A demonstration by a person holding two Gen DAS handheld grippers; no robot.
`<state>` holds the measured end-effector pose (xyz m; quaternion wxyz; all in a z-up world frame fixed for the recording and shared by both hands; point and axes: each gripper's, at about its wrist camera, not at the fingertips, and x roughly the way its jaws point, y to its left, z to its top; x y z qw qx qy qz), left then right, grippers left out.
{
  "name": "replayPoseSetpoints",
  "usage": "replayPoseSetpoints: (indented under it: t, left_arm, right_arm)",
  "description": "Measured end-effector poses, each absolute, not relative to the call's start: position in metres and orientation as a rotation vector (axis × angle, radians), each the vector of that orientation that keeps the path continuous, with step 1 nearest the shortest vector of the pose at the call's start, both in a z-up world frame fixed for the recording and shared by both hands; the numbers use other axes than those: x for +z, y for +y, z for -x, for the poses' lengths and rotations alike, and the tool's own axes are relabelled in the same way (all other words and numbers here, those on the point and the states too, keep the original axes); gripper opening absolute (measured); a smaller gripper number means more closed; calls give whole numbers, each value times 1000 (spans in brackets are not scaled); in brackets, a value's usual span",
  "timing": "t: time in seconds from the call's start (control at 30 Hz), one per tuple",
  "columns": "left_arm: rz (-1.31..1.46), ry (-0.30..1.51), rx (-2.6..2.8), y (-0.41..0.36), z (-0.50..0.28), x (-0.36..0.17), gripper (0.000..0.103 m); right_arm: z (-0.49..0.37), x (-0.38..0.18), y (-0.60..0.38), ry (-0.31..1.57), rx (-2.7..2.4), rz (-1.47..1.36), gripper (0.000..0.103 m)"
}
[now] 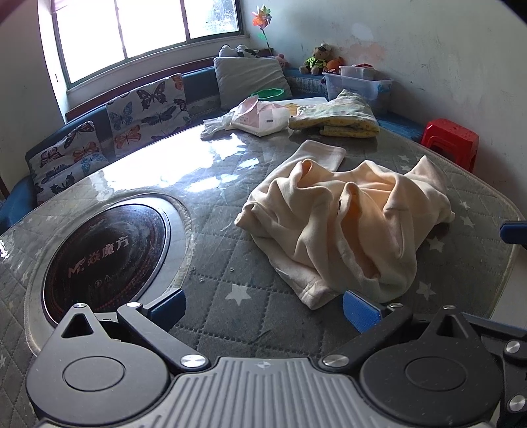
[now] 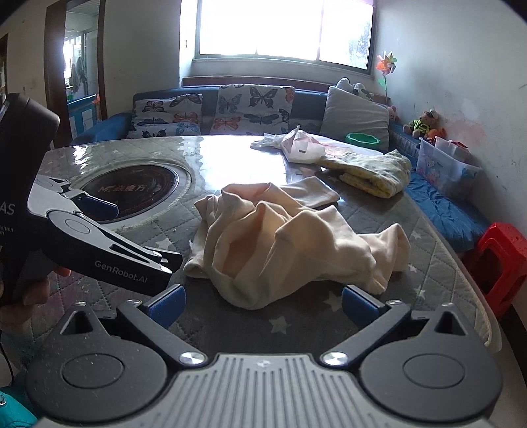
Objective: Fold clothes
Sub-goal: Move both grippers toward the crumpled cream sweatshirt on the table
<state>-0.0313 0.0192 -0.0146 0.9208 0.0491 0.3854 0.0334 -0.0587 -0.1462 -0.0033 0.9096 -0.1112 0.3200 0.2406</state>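
Both grippers, jaws wide apart and empty, flank a crumpled garment [image 1: 342, 224].
Left gripper [image 1: 263, 307], right gripper [image 2: 263, 304]; burner [image 1: 105, 250] left of garment.

Two hand-held grippers are in play, the left hand-held gripper [image 1: 263, 304] and the right hand-held gripper [image 2: 263, 301]. On the surface [image 1: 230, 263] lie one crumpled cream garment [image 1: 346, 220], one folded yellow patterned cloth [image 1: 336, 115] at the far side, one pink-white plastic package [image 1: 260, 117] and one round black cooktop [image 1: 105, 253]. Beyond are two butterfly cushions [image 2: 210, 110], one grey pillow [image 2: 355, 117], one red stool [image 1: 451, 141], one clear storage bin [image 1: 359, 85] and one pinwheel [image 1: 263, 19].
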Motion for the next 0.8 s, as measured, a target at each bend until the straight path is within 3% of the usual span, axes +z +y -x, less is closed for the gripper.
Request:
replayPoseSetpoints:
  t: [0.6, 0.8]
  left_arm:
    - [-83, 838, 82, 30, 13, -24, 103]
    - [-80, 848, 94, 33, 5, -26, 103]
  right_arm:
    - [42, -19, -139, 719, 493, 209, 98]
    - [34, -24, -134, 731, 492, 209, 103]
